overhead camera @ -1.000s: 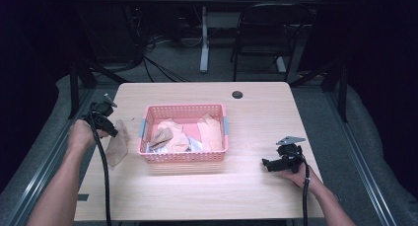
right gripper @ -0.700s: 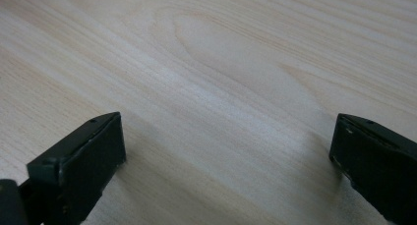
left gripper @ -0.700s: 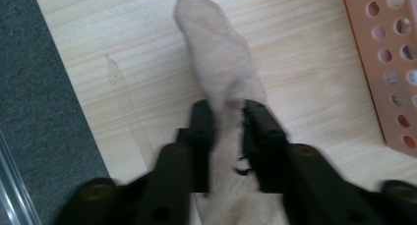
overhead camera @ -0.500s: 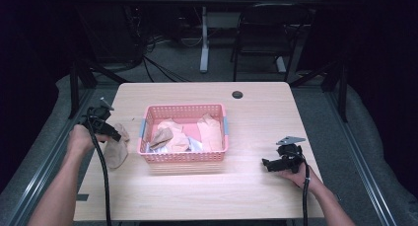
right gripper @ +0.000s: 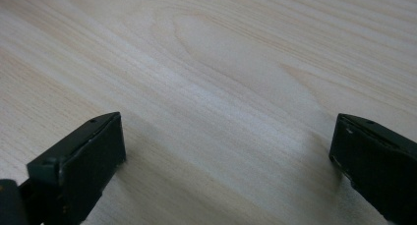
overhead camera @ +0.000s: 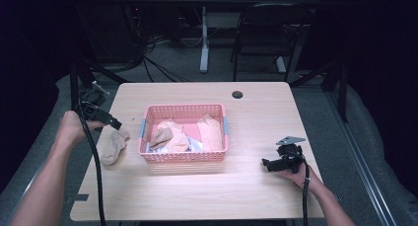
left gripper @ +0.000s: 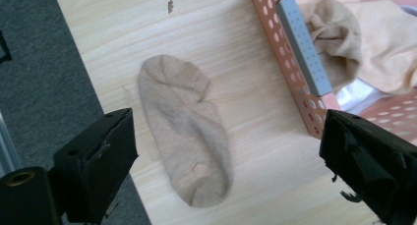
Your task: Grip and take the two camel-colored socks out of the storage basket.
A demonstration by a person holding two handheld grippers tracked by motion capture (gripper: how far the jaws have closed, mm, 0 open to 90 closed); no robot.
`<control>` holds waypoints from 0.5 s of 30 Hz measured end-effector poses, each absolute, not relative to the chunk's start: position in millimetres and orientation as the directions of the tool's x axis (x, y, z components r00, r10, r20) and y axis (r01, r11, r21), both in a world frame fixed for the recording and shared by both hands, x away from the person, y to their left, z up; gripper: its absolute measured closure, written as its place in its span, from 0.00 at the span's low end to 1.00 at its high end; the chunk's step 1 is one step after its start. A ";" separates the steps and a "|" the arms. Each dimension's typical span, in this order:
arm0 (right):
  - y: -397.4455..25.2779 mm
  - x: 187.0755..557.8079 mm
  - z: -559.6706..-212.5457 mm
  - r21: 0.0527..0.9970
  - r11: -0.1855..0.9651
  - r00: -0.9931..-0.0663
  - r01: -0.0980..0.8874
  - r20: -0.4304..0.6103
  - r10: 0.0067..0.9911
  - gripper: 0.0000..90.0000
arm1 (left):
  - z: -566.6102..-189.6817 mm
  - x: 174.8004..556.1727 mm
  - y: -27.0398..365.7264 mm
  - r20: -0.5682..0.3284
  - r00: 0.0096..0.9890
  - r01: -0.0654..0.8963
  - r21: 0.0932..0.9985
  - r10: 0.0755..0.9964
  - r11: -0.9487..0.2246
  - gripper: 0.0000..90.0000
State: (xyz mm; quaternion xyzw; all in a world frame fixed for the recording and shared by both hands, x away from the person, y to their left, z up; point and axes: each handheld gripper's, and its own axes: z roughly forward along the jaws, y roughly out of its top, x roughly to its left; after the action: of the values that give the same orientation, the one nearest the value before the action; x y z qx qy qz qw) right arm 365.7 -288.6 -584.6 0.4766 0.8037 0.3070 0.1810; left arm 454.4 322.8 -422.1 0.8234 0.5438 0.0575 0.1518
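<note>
While hovering wide open, left gripper (left gripper: 226, 176) sitting right above sock (left gripper: 187, 131), long axis running between jaws, basket (overhead camera: 185, 157) just beside.

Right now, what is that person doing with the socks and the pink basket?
A person sits at a wooden table with a gripper in each hand. The left gripper hangs open over a beige sock that lies flat on the table beside the pink basket, not gripping it. More socks are piled inside the basket. The right gripper rests open on bare wood, away from everything.
</note>
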 end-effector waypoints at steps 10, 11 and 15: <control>-288.6 365.8 -584.6 0.666 0.357 -0.481 0.654 0.002 0.877 0.00 | -394.1 457.6 309.9 -0.040 0.425 0.864 0.317 0.904 -0.392 0.02; -288.6 365.7 -584.6 0.666 0.357 -0.481 0.654 0.002 0.877 0.00 | -392.3 458.3 307.4 -0.040 0.432 0.862 0.314 0.901 -0.399 0.02; -288.8 365.8 -584.6 0.666 0.358 -0.482 0.654 0.002 0.876 0.00 | -388.0 460.5 299.7 -0.038 0.458 0.846 0.326 0.888 -0.422 0.01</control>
State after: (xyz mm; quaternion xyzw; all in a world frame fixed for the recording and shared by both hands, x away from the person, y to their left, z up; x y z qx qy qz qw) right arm 365.8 -288.8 -584.6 0.4759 0.8040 0.3074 0.1807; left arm 460.5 299.7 -388.0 0.8402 0.5161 0.0701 0.1509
